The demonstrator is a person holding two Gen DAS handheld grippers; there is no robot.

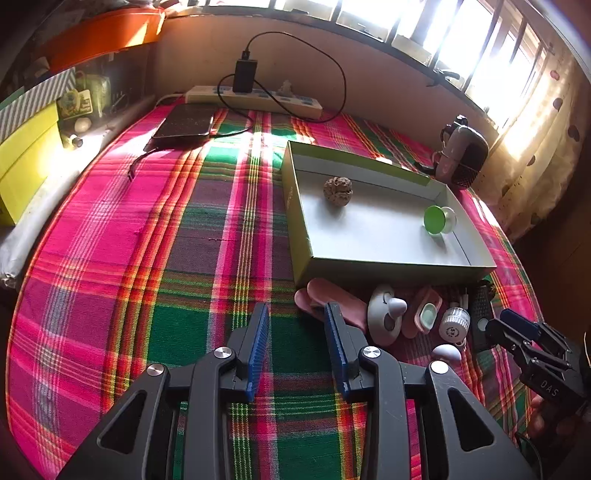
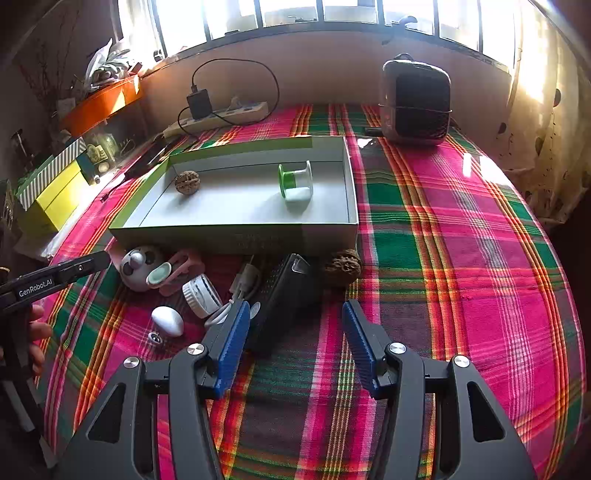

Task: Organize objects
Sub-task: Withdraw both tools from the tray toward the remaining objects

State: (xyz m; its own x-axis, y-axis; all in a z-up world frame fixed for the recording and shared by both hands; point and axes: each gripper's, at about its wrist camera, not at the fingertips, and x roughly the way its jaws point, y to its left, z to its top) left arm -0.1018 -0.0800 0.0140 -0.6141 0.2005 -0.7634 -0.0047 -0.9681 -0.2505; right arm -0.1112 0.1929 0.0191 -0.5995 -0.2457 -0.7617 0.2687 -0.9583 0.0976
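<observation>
A: Left gripper [image 1: 295, 314] hovering over plaid cloth [image 1: 166, 258], blue fingers [image 1: 258, 343] apart, nothing between. Just ahead and right of the right-hand finger: pink case [image 1: 332, 295], touching the near wall of an open shallow box [image 1: 306, 236].

B: Right gripper [image 2: 293, 310] likewise low over the cloth, fingers [image 2: 232, 343] apart and empty. Black perforated device [image 2: 284, 291] lying just beyond the left-hand finger, partly in the gap; loose walnut [image 2: 341, 266] further ahead against the box wall.

A: Inside the box: another walnut [image 1: 338, 189] near the far left corner, green-and-white spool [image 1: 439, 219] at the right end.

B: Seen only from the right wrist: loose walnut, plus a small ring-like piece [image 2: 155, 338] on the cloth. Round white cap [image 2: 199, 291], white egg shape [image 2: 168, 320] and grey round toy [image 2: 138, 266] clustered left of the device.

A: Seen only from the left wrist: dark tablet [image 1: 184, 123] at the far left.

B: Desk covered in pink, green and orange plaid. Barred bright window [image 2: 295, 11] behind, power strip [image 2: 229, 114] with black charger along the wall, dark small heater-like appliance [image 2: 415, 105] far right, yellow boxes [image 2: 55, 199] left.
</observation>
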